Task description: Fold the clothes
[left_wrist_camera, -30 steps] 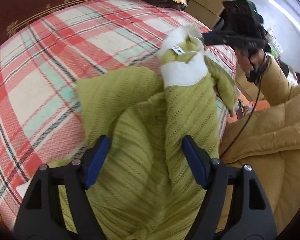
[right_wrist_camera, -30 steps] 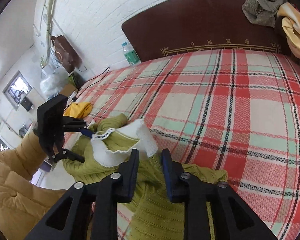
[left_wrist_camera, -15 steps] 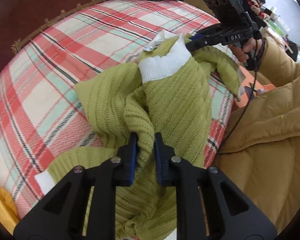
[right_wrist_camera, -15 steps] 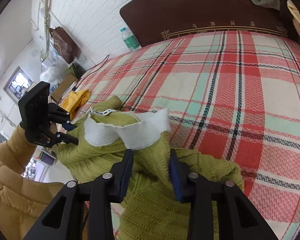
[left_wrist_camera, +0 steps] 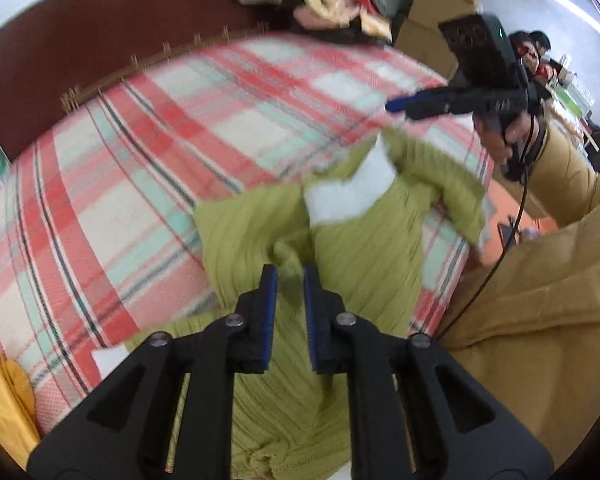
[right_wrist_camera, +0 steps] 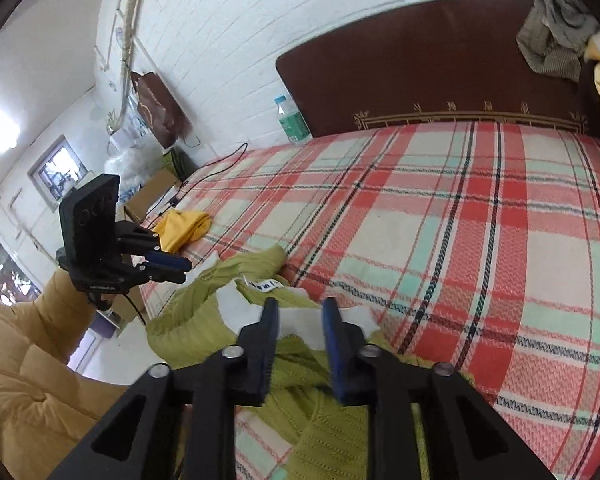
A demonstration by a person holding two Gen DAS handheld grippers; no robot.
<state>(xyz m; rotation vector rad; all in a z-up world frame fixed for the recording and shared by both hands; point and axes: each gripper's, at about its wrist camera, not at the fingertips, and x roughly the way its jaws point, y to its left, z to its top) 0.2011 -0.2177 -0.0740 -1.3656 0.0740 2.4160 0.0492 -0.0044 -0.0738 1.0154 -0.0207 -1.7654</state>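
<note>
Logging lime-green knit sweater [left_wrist_camera: 372, 264] heaped at plaid bedspread [right_wrist_camera: 460, 220] edge; neck label [right_wrist_camera: 266, 285] print unreadable. Left gripper [left_wrist_camera: 290, 272] narrow, just opening, nothing gripped. Right gripper [right_wrist_camera: 300, 304] wider, just opening, white collar [right_wrist_camera: 236, 304] below, ungripped.

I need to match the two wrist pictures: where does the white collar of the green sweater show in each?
Left wrist view: the white collar sits right of centre, above the left tool, atop the bunched green sweater.
Right wrist view: the collar lies low, left of centre, partly behind the right tool.
Shared landmark: the dark brown headboard beyond the plaid bedspread.
</note>
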